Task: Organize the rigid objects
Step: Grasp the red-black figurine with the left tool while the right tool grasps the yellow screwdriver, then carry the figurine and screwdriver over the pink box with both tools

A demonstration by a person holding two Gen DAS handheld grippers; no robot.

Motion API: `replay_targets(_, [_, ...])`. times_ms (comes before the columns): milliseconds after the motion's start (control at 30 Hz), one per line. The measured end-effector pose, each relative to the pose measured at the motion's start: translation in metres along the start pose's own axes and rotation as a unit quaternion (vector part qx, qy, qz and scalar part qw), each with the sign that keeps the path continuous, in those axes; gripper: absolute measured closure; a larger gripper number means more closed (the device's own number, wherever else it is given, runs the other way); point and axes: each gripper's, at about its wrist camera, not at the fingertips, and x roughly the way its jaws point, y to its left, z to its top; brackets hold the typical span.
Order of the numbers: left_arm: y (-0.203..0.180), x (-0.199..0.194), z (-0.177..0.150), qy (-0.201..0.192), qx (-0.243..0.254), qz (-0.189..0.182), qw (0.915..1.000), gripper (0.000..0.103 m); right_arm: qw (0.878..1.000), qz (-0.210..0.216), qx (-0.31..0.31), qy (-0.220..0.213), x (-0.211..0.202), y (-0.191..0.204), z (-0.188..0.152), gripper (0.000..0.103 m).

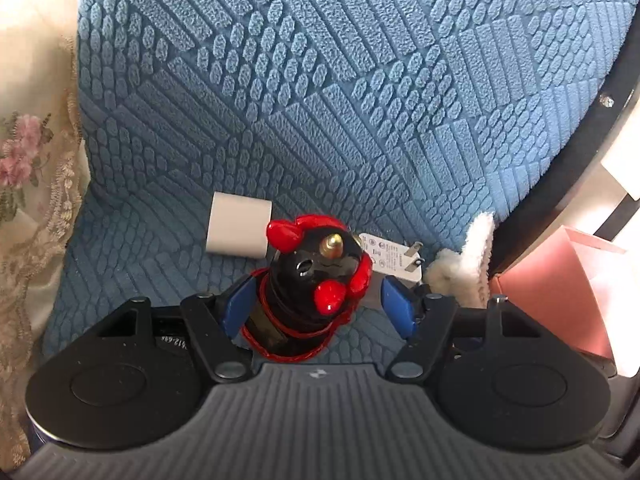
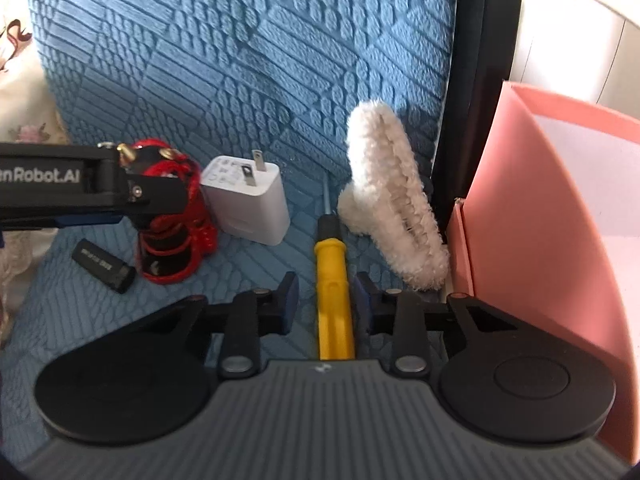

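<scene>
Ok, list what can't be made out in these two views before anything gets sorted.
- Screwdriver: right wrist view, tip fades into the blue cushion; rear of handle hidden under the gripper body.
- Black and red figure: left wrist view, base hidden behind the gripper body; right wrist view, the left gripper's arm covers its top.
- Small black stick: its print is too blurred to read.
- Pink box: contents cut off by the frame edge.

Home interior: you face a seat under a blue textured cover (image 1: pixel 320 100), with floral lace fabric (image 1: pixel 28 152) at nine o'clock and a pink box (image 2: pixel 540 200) at three o'clock.
</scene>
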Motion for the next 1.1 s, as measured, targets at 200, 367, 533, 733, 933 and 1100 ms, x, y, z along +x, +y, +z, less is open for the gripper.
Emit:
replay_targets(200, [-0.001,0.014,-0.001,-0.001,-0.003,0.009,1.0,0.04,1.0,-0.008,-0.006,0.014,0.007,0.001,0.002,0.072])
replay_targets(367, [-0.003,0.012,-0.002,0.0,0.005,0.012,0.9999,0.041,1.0,-0.008,-0.02,0.018,0.007,0.004,0.004,0.081])
replay_targets(533, [-0.01,-0.006,-0.007,-0.011,0.01,0.016,0.9998,0.041,0.999,0.007,-0.031,0.018,-0.003,0.01,0.0,0.082])
replay_targets(733, [-0.008,-0.035,-0.014,-0.011,0.006,0.005,0.9999,0.041,1.0,0.019,-0.012,0.014,-0.028,0.013,-0.018,0.082])
replay_targets(933, [-0.003,-0.072,-0.032,-0.012,-0.01,-0.01,0.9998,0.041,1.0,0.026,0.007,0.012,-0.059,0.012,-0.041,0.082])
replay_targets(1100, [0.0,-0.103,-0.052,-0.008,-0.018,-0.017,0.9997,0.041,0.999,0.034,0.01,0.01,-0.074,0.014,-0.058,0.082])
